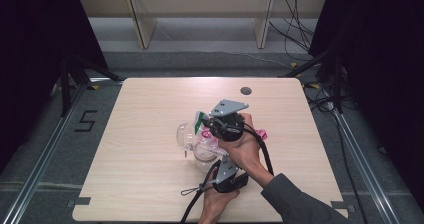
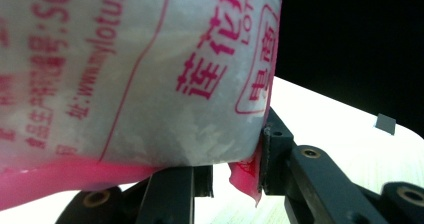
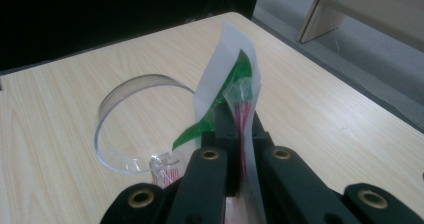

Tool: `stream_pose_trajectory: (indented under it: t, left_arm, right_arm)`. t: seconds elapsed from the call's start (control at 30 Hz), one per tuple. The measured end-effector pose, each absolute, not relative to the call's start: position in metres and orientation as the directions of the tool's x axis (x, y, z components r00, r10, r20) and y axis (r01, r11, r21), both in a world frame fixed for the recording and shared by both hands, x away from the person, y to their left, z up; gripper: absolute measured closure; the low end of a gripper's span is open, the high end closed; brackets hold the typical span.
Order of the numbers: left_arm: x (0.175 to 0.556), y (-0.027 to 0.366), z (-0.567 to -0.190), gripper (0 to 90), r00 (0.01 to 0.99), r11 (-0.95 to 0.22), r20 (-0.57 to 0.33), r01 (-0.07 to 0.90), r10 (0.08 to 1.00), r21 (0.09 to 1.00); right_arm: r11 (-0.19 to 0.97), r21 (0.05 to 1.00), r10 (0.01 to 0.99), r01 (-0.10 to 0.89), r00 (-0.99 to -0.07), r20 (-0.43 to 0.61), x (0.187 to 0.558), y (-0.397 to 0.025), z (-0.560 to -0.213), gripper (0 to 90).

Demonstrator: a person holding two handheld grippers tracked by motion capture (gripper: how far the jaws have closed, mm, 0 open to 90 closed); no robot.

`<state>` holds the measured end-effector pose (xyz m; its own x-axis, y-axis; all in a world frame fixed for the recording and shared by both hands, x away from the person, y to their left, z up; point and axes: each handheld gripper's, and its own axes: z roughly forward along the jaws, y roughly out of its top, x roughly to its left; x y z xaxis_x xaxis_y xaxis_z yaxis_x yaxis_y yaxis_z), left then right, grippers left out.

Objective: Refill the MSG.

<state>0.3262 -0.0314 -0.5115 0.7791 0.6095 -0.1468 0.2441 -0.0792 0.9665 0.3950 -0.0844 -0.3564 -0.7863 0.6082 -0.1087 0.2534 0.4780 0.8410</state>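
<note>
Between the closed jaws of the right gripper, the top edge of a small clear packet with green and red print is standing pinched upright, while just beyond its tips a clear round lid is lying flat on the table. Nearer the person, the left gripper is clamping the lower corner of a white bag printed in pink lettering, its jaws pressing in on the pink seam from both sides. From above, both grippers are working close together over the same cluster of clear plastic and pink wrapping, the right gripper on the far side, the left gripper on the near side. This looks like an opening or pulling-apart step; the next move probably calls for the two grips drawing apart steadily without slipping. Beneath them the light wooden table is lying bare otherwise, with grey floor, cables and pale shelving behind.
</note>
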Motion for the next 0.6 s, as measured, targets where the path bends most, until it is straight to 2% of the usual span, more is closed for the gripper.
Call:
stream_pose_trajectory:
  t: [0.6]
  left_arm:
    - [0.3264,-0.0305,-0.5116,72.1,0.778,-0.077,-0.149,0.246,0.61,0.966]
  right_arm:
    - [0.493,0.828,0.61,0.266,-0.785,-0.111,0.3969,-0.0792,-0.3609,90.0]
